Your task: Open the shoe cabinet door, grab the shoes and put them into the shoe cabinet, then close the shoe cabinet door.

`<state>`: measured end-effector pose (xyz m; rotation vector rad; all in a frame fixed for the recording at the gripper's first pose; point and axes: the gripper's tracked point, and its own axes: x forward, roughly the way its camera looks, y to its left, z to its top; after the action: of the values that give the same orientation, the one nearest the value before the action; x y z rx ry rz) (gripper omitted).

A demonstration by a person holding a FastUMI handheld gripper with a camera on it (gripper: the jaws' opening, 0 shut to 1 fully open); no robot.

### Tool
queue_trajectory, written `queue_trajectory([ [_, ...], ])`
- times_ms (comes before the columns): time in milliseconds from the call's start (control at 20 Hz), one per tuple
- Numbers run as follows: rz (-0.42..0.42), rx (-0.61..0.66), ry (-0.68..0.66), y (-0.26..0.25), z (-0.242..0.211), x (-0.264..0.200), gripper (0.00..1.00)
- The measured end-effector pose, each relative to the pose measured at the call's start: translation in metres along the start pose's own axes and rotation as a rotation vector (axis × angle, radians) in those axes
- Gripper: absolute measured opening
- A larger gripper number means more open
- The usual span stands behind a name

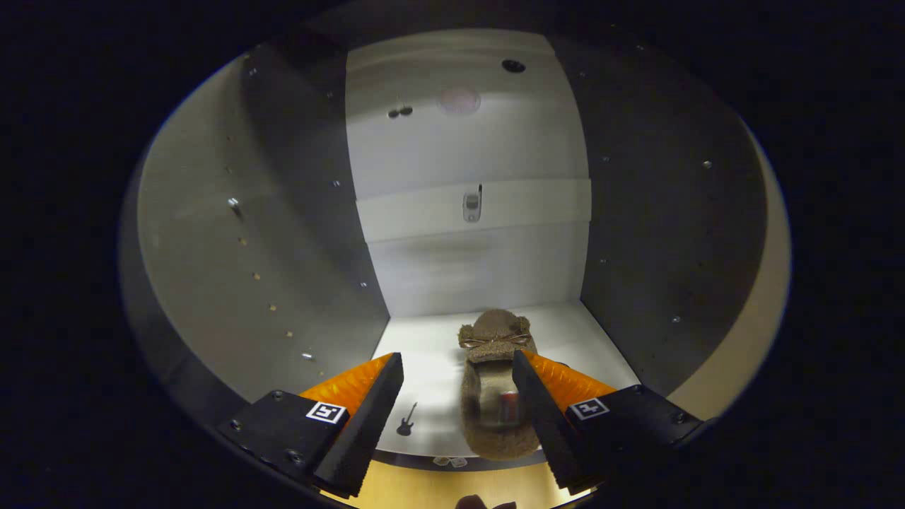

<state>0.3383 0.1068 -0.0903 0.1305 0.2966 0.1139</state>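
The right finger of the tongs (458,396) covers part of the slipper's (495,385) side; a small metal fitting (471,206) on the cabinet's back wall is blurred.

My gripper (458,396) stands open, its black pads matt and rough over ribbed orange plastic. The slipper (495,382) is fuzzy brown cloth. The cabinet floor (424,367) looks smooth, perhaps laminate.
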Motion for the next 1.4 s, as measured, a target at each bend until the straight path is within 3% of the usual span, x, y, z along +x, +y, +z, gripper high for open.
queue_trajectory([
  [250, 0.022, -0.023, -0.151, 0.01, 0.024, -0.08, 0.99],
  [600, 0.045, -0.072, -0.273, 0.018, 0.016, -0.189, 0.99],
  [1250, 0.075, -0.148, -0.278, -0.011, -0.013, -0.355, 0.99],
  [1400, 0.085, -0.117, -0.249, -0.026, -0.019, -0.387, 0.98],
])
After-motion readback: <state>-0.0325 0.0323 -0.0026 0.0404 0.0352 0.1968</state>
